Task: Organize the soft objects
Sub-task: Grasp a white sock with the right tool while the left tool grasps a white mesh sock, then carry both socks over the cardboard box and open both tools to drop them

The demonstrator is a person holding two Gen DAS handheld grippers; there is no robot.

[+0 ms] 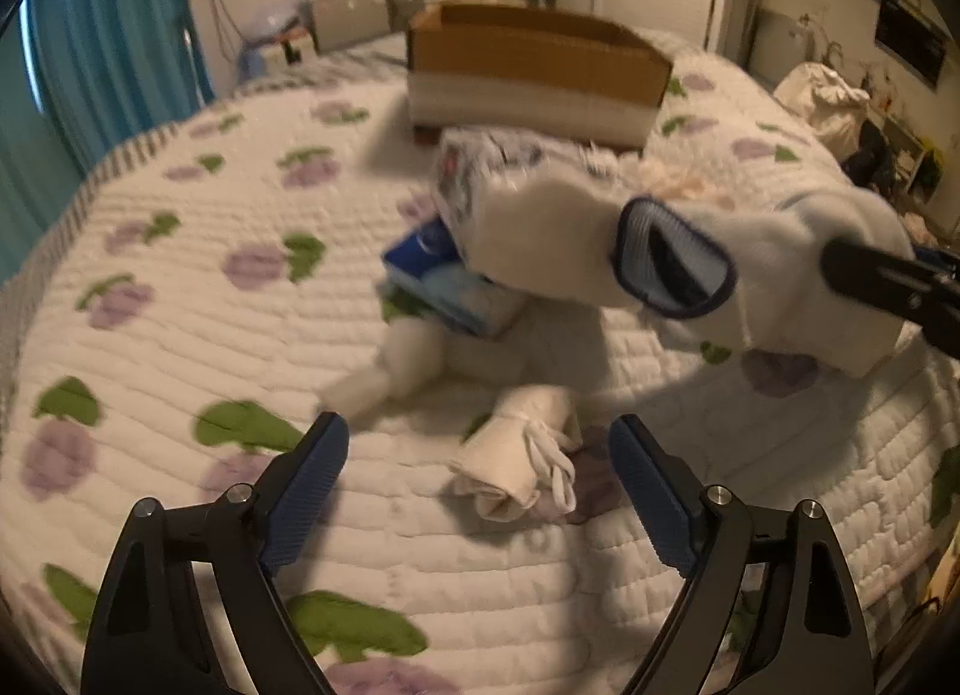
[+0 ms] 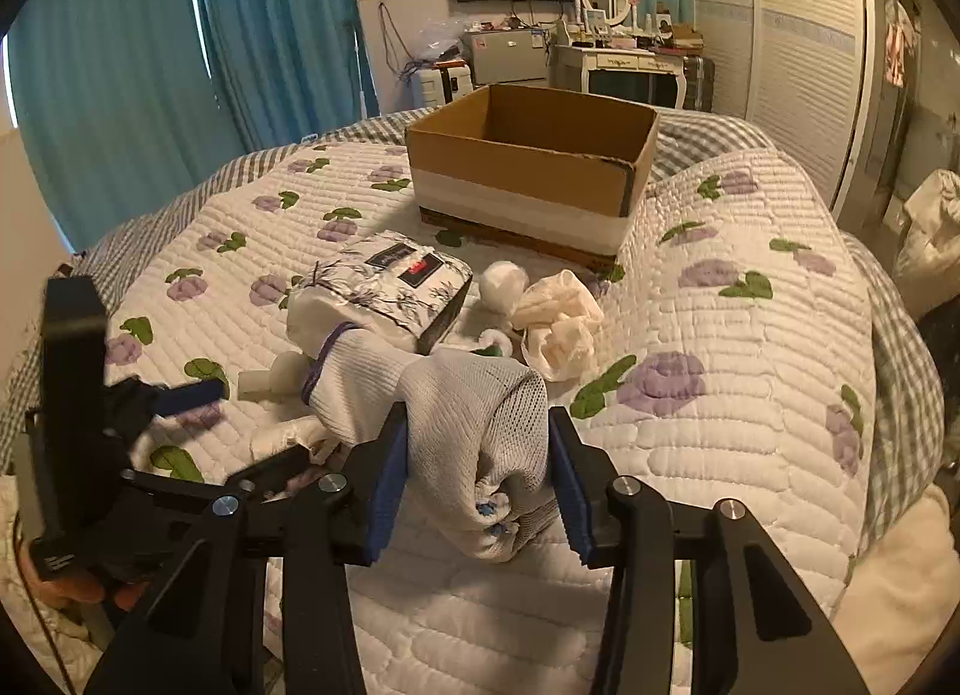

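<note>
My right gripper (image 2: 477,455) is shut on a white sock with a dark cuff (image 2: 474,419) and holds it above the quilt; the sock also shows lifted in the left wrist view (image 1: 672,257). My left gripper (image 1: 480,485) is open and empty, low over the quilt, with a rolled cream sock (image 1: 516,470) lying between its fingers' line. An open cardboard box (image 2: 528,167) stands farther back on the bed. A floral fabric pack (image 2: 390,287), a white ball (image 2: 503,281) and crumpled cream cloth (image 2: 561,323) lie before the box.
A blue packet (image 1: 438,269) lies under the floral pack. The flower-print quilt (image 2: 720,335) covers the bed. Teal curtains (image 2: 150,65), a TV, a dresser and a wardrobe stand beyond the bed.
</note>
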